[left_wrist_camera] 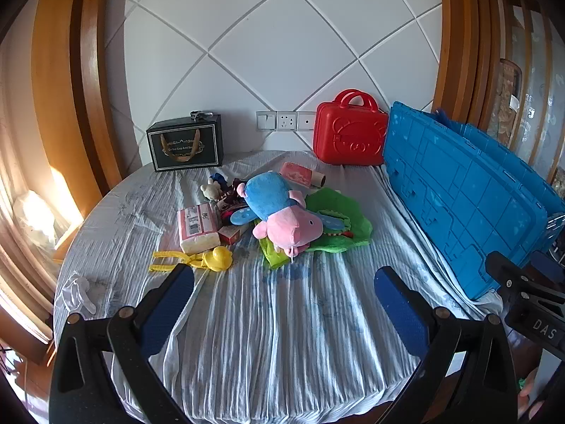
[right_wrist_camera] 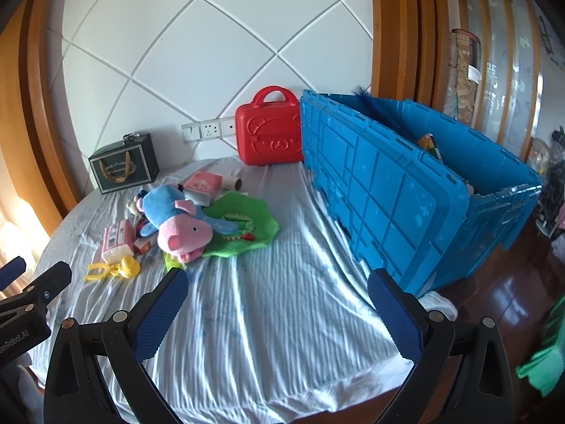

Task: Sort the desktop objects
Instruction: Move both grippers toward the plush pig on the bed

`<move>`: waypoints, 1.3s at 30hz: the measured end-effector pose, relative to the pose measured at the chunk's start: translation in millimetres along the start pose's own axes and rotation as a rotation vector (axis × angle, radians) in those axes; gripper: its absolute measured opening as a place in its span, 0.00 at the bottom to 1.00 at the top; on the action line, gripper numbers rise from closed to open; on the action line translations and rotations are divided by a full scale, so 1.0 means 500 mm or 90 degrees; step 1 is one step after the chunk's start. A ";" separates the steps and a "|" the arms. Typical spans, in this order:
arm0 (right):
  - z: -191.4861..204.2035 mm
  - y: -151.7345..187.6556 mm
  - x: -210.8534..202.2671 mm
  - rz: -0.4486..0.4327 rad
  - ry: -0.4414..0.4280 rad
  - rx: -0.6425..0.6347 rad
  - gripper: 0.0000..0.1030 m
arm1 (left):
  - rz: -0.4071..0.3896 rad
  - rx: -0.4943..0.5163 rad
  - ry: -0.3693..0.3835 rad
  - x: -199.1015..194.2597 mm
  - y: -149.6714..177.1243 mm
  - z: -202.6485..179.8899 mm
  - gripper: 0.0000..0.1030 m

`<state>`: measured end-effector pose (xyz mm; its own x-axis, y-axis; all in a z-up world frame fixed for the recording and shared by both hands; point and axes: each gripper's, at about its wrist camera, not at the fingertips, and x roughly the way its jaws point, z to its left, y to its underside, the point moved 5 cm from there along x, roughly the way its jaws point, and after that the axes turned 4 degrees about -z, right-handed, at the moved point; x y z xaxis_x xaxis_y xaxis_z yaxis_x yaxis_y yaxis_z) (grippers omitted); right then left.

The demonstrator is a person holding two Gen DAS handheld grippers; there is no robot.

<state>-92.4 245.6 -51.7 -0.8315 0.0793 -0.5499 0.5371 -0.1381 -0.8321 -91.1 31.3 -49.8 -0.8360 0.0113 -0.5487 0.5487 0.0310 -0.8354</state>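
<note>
Hovering grippers: left gripper (left_wrist_camera: 284,284) and right gripper (right_wrist_camera: 277,288) are being held with jaws spread, empty.
Pile: pink-and-blue plush pig (left_wrist_camera: 280,210) is being left lying on green felt cloth (left_wrist_camera: 348,224).

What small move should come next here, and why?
Probably ease the left claw forward toward the plush pig: both claws are open and empty, the right claw too, the pig lies on top of the pile, and the blue crate stands open to the right.

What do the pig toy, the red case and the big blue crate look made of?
Blue and pink pig toy: soft plush fabric, fuzzy matte nap, squashy shape. Red handled case: looks like hard moulded plastic, slightly glossy, with an embossed bear face. Large blue crate: rigid moulded plastic with ribbed panels and a dull sheen.
</note>
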 end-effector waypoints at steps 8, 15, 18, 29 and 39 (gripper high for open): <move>0.007 -0.011 0.031 0.015 -0.003 -0.006 1.00 | 0.018 -0.011 0.009 0.039 -0.008 -0.001 1.00; 0.017 -0.041 0.092 0.024 -0.016 -0.023 1.00 | 0.024 -0.027 0.011 0.094 -0.024 0.004 1.00; 0.029 -0.059 0.145 0.035 -0.031 -0.039 1.00 | 0.027 -0.029 0.006 0.132 -0.038 0.007 1.00; 0.105 -0.051 0.362 0.124 -0.121 -0.058 1.00 | 0.092 -0.038 -0.098 0.299 -0.038 0.116 1.00; 0.286 0.003 0.514 0.235 -0.241 -0.078 1.00 | 0.122 -0.053 -0.143 0.352 -0.038 0.243 1.00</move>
<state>-325.6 124.5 -184.1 -0.5650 -0.3167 -0.7619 0.7974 0.0278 -0.6028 -247.7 -88.7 -134.1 -0.6891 -0.1965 -0.6975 0.6864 0.1315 -0.7152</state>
